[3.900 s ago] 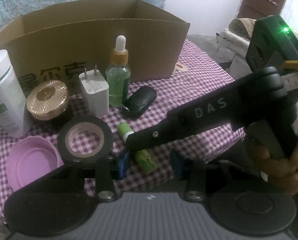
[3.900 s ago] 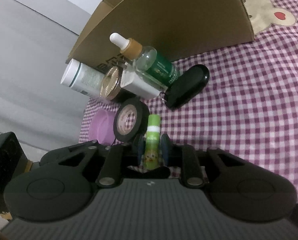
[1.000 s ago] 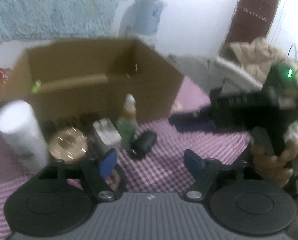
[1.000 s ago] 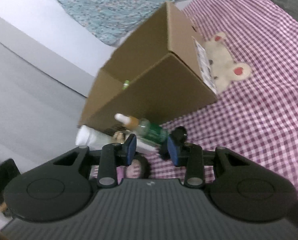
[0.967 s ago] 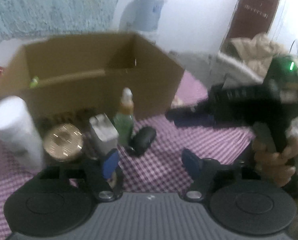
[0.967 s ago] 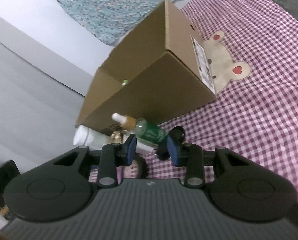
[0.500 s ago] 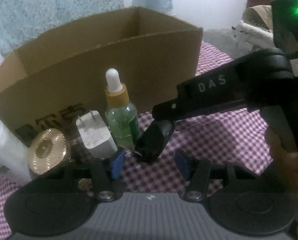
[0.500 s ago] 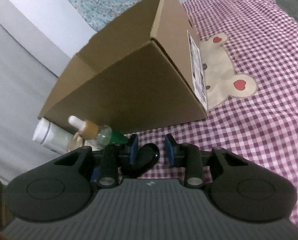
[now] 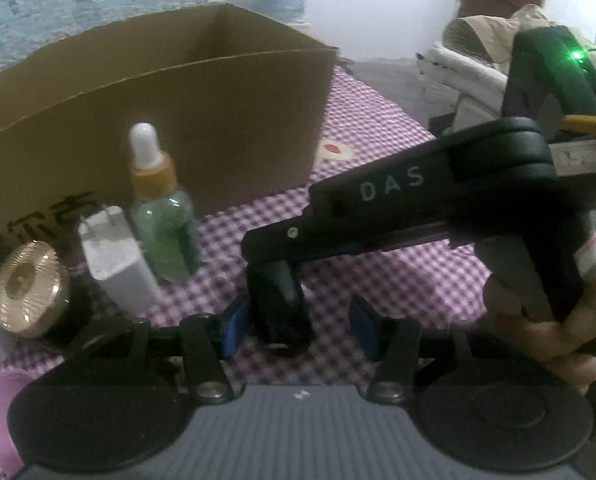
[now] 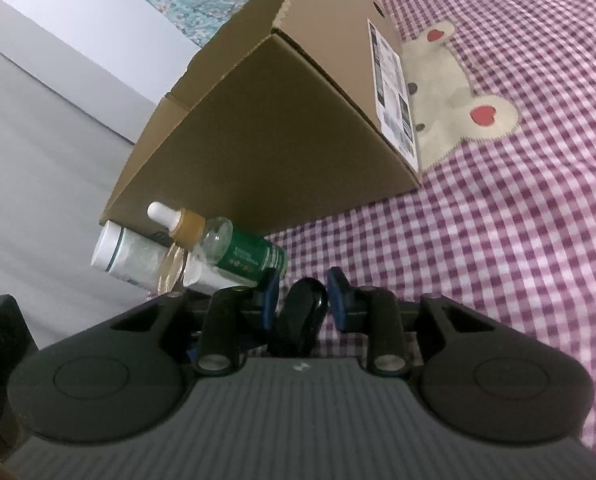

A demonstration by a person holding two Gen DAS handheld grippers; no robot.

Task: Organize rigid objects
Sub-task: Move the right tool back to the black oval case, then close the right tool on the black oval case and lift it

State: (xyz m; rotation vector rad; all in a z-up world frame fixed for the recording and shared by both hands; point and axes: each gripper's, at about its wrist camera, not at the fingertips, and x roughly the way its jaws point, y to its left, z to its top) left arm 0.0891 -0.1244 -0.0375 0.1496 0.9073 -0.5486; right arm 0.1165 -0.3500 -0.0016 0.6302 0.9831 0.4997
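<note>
Right wrist cam: purple checked cloth, grey wall, right tool unclenched round black fob, left tool spread wide.

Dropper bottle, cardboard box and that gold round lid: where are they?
Dropper bottle (image 9: 162,216), left wrist view, green glass body.
Cardboard box (image 10: 282,136), right wrist view, front wall.
Gold lid (image 9: 28,288), left wrist view, ribbed face.
</note>
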